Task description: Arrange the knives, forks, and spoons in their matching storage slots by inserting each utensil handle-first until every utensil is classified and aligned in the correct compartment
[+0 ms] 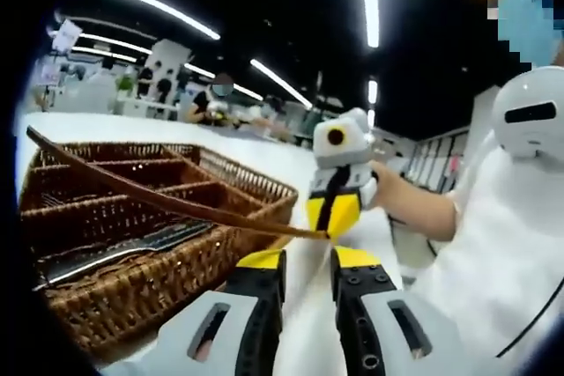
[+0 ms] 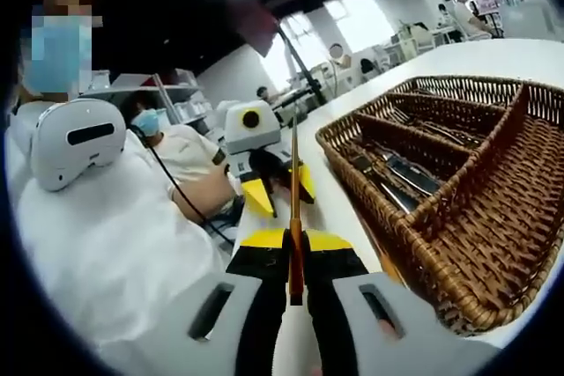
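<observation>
1. At the left of the left gripper view we see the basket (image 1: 257,186), wicker, split by dividers into long slots. Knives (image 1: 132,248) lie flat in the slot nearest us.
2. Over the basket a long brown utensil (image 1: 159,198) slants across the slots, apart from the wicker; we cannot tell its kind.
3. At its right end the right gripper (image 1: 330,217) pinches the utensil, just past the basket's corner.
4. Below, the left gripper (image 1: 308,260) has its jaws apart with nothing between them, over the white table (image 1: 264,156).
5. Right of that, a hand (image 1: 388,187) and a white sleeve (image 1: 511,244) close off that side.
6. At the left of the right gripper view a person (image 2: 106,235) in white takes up that side.
7. In the middle, the left gripper (image 2: 282,189) faces us with its yellow tips spread, near the utensil (image 2: 294,182).
8. The right gripper (image 2: 295,244) is clamped on the utensil, which runs straight up from the jaws.
9. A strip of bare table (image 2: 339,187) lies between the grippers and the basket (image 2: 388,235).
10. In the basket, knives (image 2: 401,173) fill one slot and thinner metal pieces (image 2: 441,132) the slot beyond; we cannot tell those apart.
</observation>
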`<state>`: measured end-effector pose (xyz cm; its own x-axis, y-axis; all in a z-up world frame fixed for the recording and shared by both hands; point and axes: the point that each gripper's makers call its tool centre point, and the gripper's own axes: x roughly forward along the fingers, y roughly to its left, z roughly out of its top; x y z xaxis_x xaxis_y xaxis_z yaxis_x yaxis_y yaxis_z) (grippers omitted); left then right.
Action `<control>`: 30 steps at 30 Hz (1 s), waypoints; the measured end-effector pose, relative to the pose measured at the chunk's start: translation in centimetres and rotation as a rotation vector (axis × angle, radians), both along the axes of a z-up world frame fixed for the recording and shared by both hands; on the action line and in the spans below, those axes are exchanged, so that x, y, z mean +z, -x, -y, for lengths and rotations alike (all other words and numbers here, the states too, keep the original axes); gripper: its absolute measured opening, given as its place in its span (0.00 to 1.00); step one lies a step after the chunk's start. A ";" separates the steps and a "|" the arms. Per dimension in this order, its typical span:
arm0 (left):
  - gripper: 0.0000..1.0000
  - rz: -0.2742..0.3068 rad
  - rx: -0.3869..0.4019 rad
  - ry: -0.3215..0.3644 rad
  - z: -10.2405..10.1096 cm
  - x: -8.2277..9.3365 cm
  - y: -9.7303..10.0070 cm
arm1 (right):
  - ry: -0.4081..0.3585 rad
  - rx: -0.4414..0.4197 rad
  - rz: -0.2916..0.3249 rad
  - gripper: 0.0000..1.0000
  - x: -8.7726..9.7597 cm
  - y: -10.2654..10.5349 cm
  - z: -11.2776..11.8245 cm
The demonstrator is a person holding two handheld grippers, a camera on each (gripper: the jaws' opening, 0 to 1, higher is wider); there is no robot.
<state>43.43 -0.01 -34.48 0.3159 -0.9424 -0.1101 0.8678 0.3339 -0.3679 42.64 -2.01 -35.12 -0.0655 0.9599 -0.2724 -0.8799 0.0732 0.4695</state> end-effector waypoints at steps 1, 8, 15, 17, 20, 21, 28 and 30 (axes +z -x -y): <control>0.19 -0.002 -0.001 0.004 0.0 0.0 0.0 | -0.002 -0.002 -0.002 0.05 0.0 0.0 0.0; 0.13 -0.029 0.009 0.090 0.4 1.1 -0.2 | -0.046 -0.008 -0.030 0.05 0.5 0.0 -0.3; 0.08 -0.043 0.017 0.105 0.4 1.1 -0.4 | -0.054 -0.007 -0.036 0.05 0.5 0.1 -0.5; 0.07 -0.049 0.022 0.111 0.3 1.2 -0.4 | -0.056 -0.004 -0.035 0.05 0.4 0.3 -0.6; 0.07 -0.064 0.023 0.124 0.3 1.2 -0.4 | -0.059 -0.002 -0.039 0.05 0.4 0.4 -0.7; 0.06 -0.067 0.022 0.130 0.3 1.2 -0.4 | -0.060 -0.001 -0.038 0.05 0.4 0.4 -0.7; 0.06 -0.106 0.022 0.181 0.4 1.6 -0.5 | -0.064 0.004 -0.038 0.05 0.4 0.7 -0.9; 0.05 -0.121 0.020 0.198 0.5 1.8 -0.5 | -0.066 0.006 -0.039 0.05 0.4 0.8 -1.0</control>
<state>43.90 -0.48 -32.71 0.3301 -0.9432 0.0380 0.8077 0.2614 -0.5285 41.87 -0.99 -34.70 -0.0811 0.9753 -0.2056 -0.8610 0.0354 0.5074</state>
